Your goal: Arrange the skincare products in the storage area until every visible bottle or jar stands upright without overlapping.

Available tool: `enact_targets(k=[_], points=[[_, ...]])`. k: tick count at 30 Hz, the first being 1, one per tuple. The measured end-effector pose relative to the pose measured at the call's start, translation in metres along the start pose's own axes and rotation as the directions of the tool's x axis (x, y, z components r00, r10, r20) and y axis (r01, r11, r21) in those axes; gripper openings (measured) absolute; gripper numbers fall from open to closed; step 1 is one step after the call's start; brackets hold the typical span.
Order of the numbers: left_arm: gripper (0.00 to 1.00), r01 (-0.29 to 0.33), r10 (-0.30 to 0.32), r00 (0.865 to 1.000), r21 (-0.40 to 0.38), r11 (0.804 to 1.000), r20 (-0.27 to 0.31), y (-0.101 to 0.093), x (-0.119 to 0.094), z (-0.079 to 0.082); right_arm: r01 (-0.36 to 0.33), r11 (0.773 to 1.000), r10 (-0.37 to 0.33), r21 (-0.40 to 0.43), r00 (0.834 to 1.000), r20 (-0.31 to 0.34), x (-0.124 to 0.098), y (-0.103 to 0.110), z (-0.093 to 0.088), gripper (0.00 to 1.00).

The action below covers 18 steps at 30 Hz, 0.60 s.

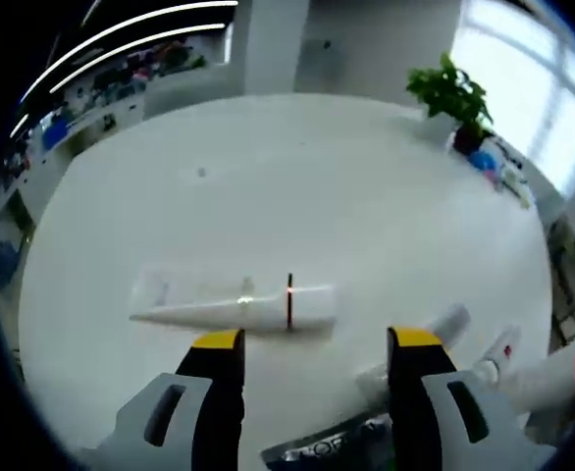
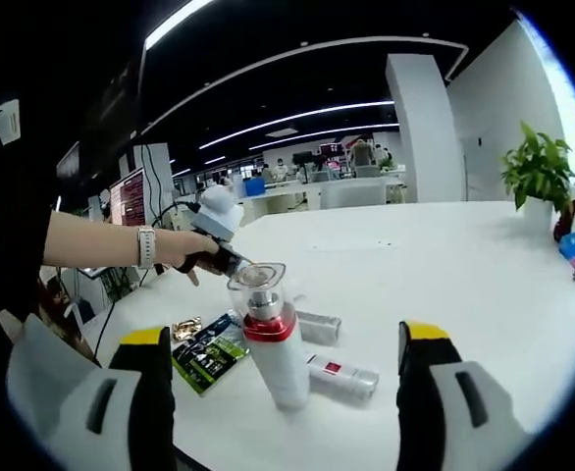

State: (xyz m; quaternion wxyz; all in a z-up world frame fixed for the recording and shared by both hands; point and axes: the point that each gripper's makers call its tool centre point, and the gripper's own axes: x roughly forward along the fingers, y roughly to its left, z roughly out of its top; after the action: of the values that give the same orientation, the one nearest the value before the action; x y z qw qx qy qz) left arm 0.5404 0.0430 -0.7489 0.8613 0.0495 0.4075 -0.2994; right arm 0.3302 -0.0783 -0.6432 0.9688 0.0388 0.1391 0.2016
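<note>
**Tube flat on the table, one bottle upright, both grippers empty**

Skincare pieces sit scattered on the white table [image 1: 268, 177]. In the left gripper view, we see a white tube [image 1: 238, 309] with a dark band lying on its side just ahead of the left gripper [image 1: 317, 348], whose jaws are spread apart with nothing between them. More small bottles lie toward the lower right of that view, too blurred to sort out.

In the right gripper view, the right gripper [image 2: 292, 353] is also spread wide and empty. Between and beyond its jaws a white bottle with a red collar [image 2: 273, 353] stands upright, clear cap on top. Touching or just beside its base lies a small tube with a red label [image 2: 341, 376]; a silver tube [image 2: 317, 327] lies behind it. A dark sachet [image 2: 209, 358] and a gold-wrapped item [image 2: 184, 329] lie to the left. A person's hand [image 2: 194, 250] holds the other gripper over that spot.

Risks as we judge them: the upright bottle is tall and narrow, so a jaw sweeping toward the lying tubes could knock it over. The flat tube looks soft and tapered; a pinch near the thin end may slip or fold, and standing it on its cap may not hold. The two grippers work near each other and could collide.
</note>
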Motion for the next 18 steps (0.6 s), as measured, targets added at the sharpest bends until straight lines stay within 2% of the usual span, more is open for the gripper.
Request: enact_targets(k=[6,11,15,18], points=[[0.56,-0.003,0.003,1.0,0.007,1.0,0.003,-0.004,0.008,0.008,0.01,1.0,-0.01,0.007,1.0,0.0,0.0,-0.002,0.0,0.96],[0.52,-0.019,0.019,1.0,0.008,1.0,-0.011,0.002,0.014,0.013,0.014,1.0,-0.014,0.012,1.0,0.003,0.0,-0.003,0.0,0.95],[0.57,-0.005,0.005,0.999,-0.02,1.0,-0.033,-0.003,0.017,0.006,0.02,1.0,-0.02,0.021,1.0,0.008,-0.001,-0.004,0.001,0.95],[0.55,-0.038,0.039,0.998,0.017,0.999,-0.052,-0.003,0.016,-0.004,0.022,0.999,-0.023,0.031,1.0,0.012,-0.001,-0.005,0.002,0.95]])
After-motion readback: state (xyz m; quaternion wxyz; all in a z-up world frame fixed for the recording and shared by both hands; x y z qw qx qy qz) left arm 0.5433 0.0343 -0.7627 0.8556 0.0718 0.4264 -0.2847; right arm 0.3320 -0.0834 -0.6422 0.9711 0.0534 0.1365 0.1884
